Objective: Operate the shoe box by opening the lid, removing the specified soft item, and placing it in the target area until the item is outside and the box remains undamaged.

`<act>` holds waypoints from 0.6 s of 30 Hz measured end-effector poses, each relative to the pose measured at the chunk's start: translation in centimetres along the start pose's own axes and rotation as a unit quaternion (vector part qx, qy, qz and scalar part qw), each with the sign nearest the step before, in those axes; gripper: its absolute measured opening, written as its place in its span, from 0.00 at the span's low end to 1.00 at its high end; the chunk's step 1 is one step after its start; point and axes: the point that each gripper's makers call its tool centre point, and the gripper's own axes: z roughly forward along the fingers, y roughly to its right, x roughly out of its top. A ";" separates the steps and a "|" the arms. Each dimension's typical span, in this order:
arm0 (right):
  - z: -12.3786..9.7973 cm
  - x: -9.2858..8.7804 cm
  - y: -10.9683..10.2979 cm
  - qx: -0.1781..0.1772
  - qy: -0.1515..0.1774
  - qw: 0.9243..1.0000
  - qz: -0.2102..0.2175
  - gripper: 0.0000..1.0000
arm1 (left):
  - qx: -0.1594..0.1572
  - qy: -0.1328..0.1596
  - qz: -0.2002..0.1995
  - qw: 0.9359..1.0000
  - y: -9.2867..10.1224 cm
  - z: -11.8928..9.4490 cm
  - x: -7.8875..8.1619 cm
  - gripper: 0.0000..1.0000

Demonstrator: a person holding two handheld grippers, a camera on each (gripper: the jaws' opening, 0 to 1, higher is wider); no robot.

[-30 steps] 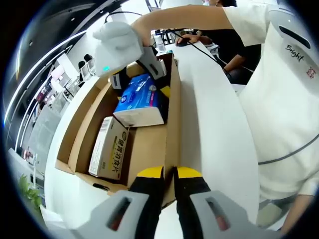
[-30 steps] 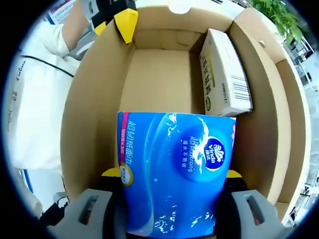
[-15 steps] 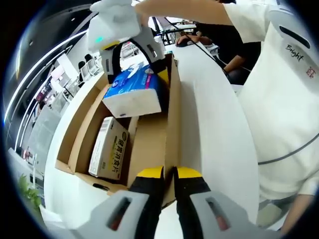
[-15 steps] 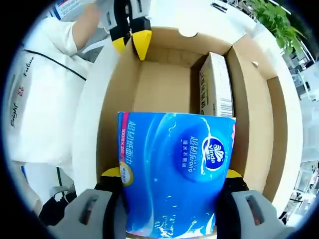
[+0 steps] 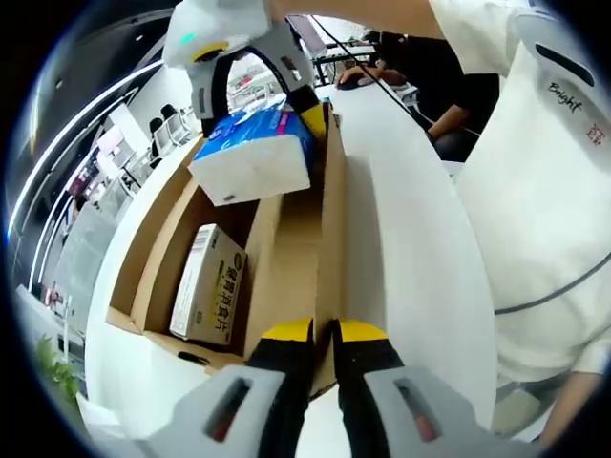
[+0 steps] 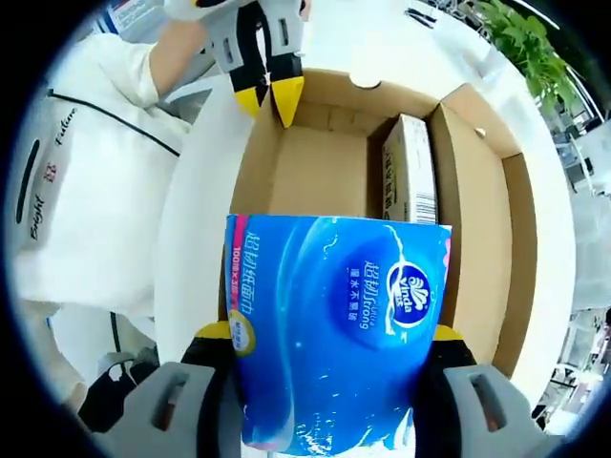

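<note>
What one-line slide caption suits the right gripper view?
Right gripper holds the blue soft tissue pack above the open brown cardboard box.

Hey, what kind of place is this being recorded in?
Probably an open-plan office: a long white table with a cable, a person seated further along it, and a potted plant.

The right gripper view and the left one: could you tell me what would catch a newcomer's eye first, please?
The bright blue tissue pack stands out at once, clamped between the jaws of the right hand-held gripper and held above the open cardboard box. In the box, a small white carton lies along one side wall. The left hand-held gripper is pinched on the box's nearer wall.
</note>
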 end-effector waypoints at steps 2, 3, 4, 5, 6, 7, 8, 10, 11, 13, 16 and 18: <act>-0.1 0.1 0.2 0.002 0.004 1.000 0.006 0.70 | 0.000 0.000 0.001 1.000 0.0 0.0 0.0 0.07; -0.1 0.1 0.3 0.000 0.005 1.000 0.008 0.70 | 0.000 0.000 0.001 1.000 0.0 0.0 0.0 0.07; -0.2 0.0 0.5 -0.002 0.006 1.000 0.012 0.70 | 0.000 0.001 0.000 1.000 0.0 0.0 0.0 0.07; -0.2 -0.1 0.5 -0.001 0.004 1.000 0.015 0.70 | 0.000 0.001 0.000 1.000 0.0 0.0 0.0 0.07; -0.2 -0.2 0.5 0.000 0.002 1.000 0.015 0.70 | 0.001 0.001 0.000 1.000 0.0 0.0 0.0 0.07; -0.3 -0.2 0.4 0.001 0.001 1.000 0.015 0.70 | 0.001 0.001 0.000 1.000 0.0 0.0 0.0 0.07; -0.4 -0.3 0.4 0.001 0.001 1.000 0.015 0.70 | 0.001 0.000 0.001 1.000 0.0 0.0 0.0 0.07; -0.5 -0.3 0.3 0.003 0.000 1.000 0.014 0.69 | 0.001 0.000 0.001 1.000 0.0 0.0 0.0 0.07; -0.5 -0.2 0.2 0.005 -0.001 1.000 0.012 0.70 | 0.000 0.000 0.001 1.000 0.0 0.0 0.0 0.07; -0.6 -0.4 0.1 0.005 -0.007 1.000 0.007 0.70 | 0.000 0.000 0.001 1.000 0.0 0.0 0.0 0.07; -0.9 -0.2 0.5 -0.001 -0.007 1.000 0.001 0.70 | -0.001 0.002 -0.001 1.000 0.0 0.0 0.0 0.07; -1.3 -0.2 0.5 -0.002 -0.008 1.000 0.000 0.70 | -0.003 0.003 -0.001 1.000 0.0 0.0 0.0 0.06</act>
